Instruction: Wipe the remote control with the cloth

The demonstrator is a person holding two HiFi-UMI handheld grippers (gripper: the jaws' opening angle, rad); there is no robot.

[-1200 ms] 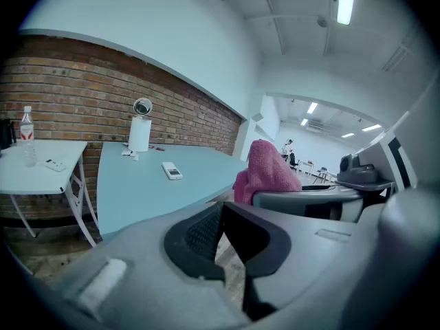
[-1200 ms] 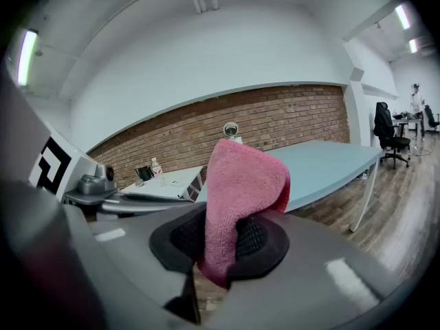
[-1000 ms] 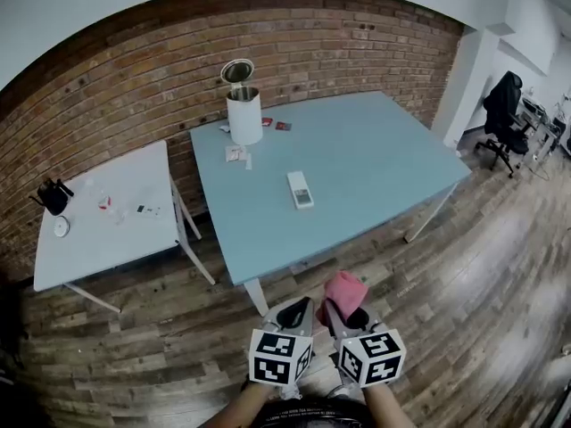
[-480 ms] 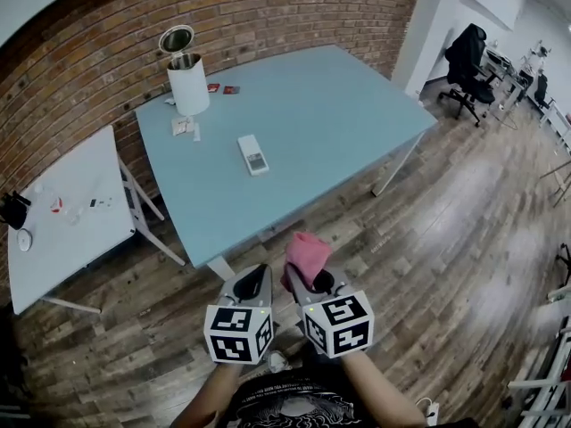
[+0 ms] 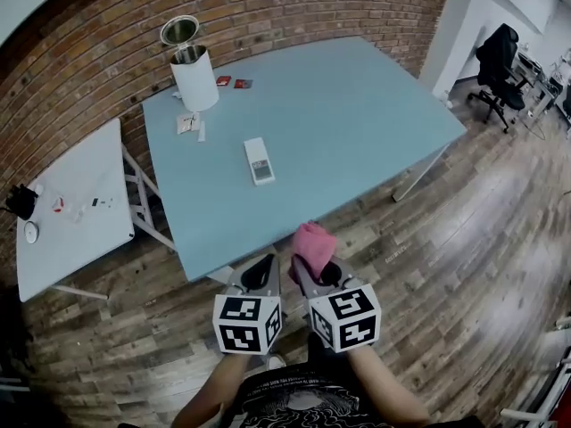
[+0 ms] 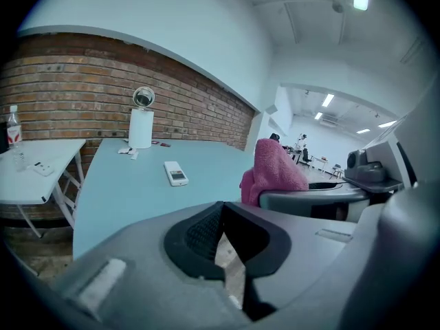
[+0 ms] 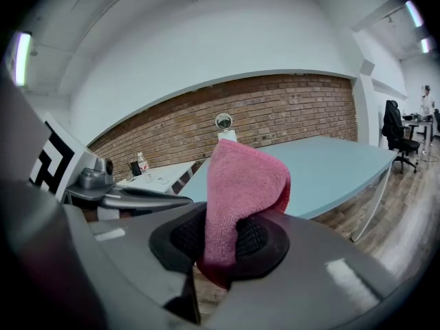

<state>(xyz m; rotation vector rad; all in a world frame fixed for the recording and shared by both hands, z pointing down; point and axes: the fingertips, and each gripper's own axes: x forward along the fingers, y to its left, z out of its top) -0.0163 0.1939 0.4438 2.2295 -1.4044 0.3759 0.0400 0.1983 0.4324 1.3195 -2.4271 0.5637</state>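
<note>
White and slim, the remote control (image 5: pixel 260 160) lies flat on the pale blue table (image 5: pixel 375 105). It is well apart from both our grippers, which hang over the wooden floor (image 5: pixel 464 266) just off the table's near edge. We hold the pink cloth (image 5: pixel 312 242) clamped in the right gripper (image 5: pixel 305 273). Only the right gripper view shows its fold standing up from between the ribbed pads, and the remote does not show there. The left gripper (image 5: pixel 264 272) has its jaws pressed together on nothing, as its own view makes plain. That view also shows the remote beyond, with the cloth to its right, and a clear bottle (image 6: pixel 12 126) on the white side table (image 5: pixel 71 230). Only the head view shows both marker cubes side by side. A white canister (image 5: pixel 194 77) stands by the brick wall (image 5: pixel 268 7).
</note>
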